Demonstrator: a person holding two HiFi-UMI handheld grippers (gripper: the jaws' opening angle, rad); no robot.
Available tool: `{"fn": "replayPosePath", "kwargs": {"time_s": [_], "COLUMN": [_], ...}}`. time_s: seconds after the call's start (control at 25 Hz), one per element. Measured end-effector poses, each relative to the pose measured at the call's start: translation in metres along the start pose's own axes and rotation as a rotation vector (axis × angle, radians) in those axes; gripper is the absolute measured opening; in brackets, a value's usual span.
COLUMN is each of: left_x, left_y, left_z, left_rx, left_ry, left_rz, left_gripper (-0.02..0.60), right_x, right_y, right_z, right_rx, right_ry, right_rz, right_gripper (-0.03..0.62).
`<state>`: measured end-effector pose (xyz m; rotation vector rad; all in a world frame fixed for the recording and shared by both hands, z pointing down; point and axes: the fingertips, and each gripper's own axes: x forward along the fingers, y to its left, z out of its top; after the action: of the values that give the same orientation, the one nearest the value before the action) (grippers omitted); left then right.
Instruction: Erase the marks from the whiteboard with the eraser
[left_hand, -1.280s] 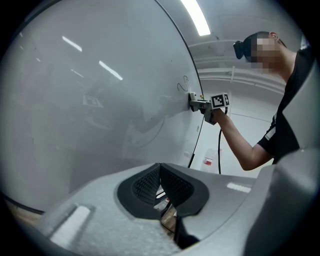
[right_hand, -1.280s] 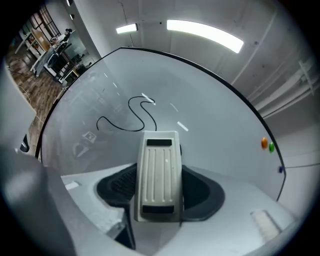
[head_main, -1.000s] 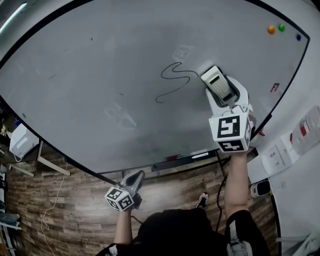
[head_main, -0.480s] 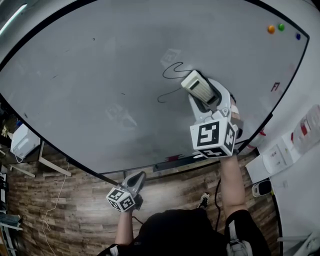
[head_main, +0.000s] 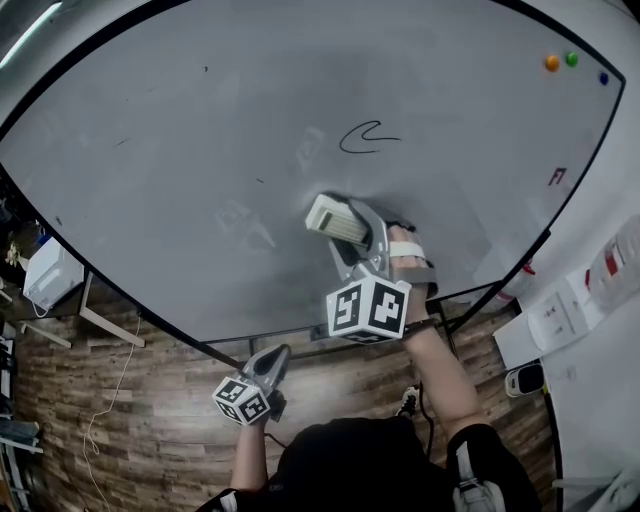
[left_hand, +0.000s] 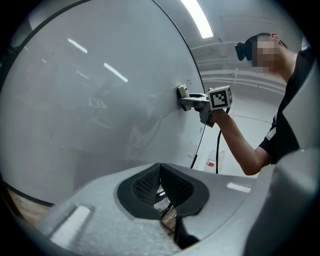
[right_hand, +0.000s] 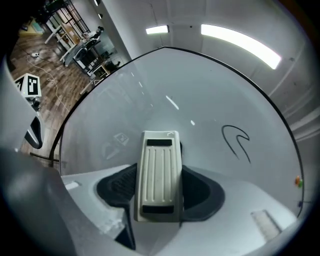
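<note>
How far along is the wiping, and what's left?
Done: the squiggle's lower tail, present a second ago, is gone from the whiteboard. In hand: the right gripper is shut on the eraser, held against the board. Left: a short black curl above the eraser. The left gripper is shut, idle, below the board.

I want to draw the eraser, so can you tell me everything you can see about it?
The eraser is a cream-white, oblong block that looks like plastic, with long ridges down its back and a dark slot near each end. The right gripper is shut on its two long sides, holding it straight between the jaws. Its wiping face looks pressed flat against the whiteboard, near the board's middle. A curved black mark sits above and to its right, apart from it.
</note>
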<state>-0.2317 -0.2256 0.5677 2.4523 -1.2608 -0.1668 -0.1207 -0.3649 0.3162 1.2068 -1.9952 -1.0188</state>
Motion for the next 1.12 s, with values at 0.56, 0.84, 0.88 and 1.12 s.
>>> {"fn": "replayPosePath", "kwargs": {"time_s": [0.56,0.84,0.88,1.12], "left_x": [-0.010,-0.003,-0.001,0.005], "left_y": [-0.003,-0.008,-0.009,-0.013], "left_z": [-0.003,-0.001,-0.001,-0.003], "left_rx": [-0.011,0.003,0.005,0.006], "left_ry": [-0.011,-0.001,0.001,0.012], "left_rz": [0.014,-0.009,-0.013,-0.032], "left_gripper": [0.011,0.011,0.011,0.011], "right_x": [0.001,-0.013,-0.015,-0.030], "right_y": [0.007,-0.054,-0.063,-0.126], "right_z": [-0.005,-0.044,-0.050,-0.077], "right_rx": [-0.094,0.030,0.048,0.161], "right_ry": [0.030,0.065,0.072,0.097], "right_rz": [-0.011,-0.077,-0.087,-0.159], "right_gripper": [0.253,0.253,0.253,0.253]}}
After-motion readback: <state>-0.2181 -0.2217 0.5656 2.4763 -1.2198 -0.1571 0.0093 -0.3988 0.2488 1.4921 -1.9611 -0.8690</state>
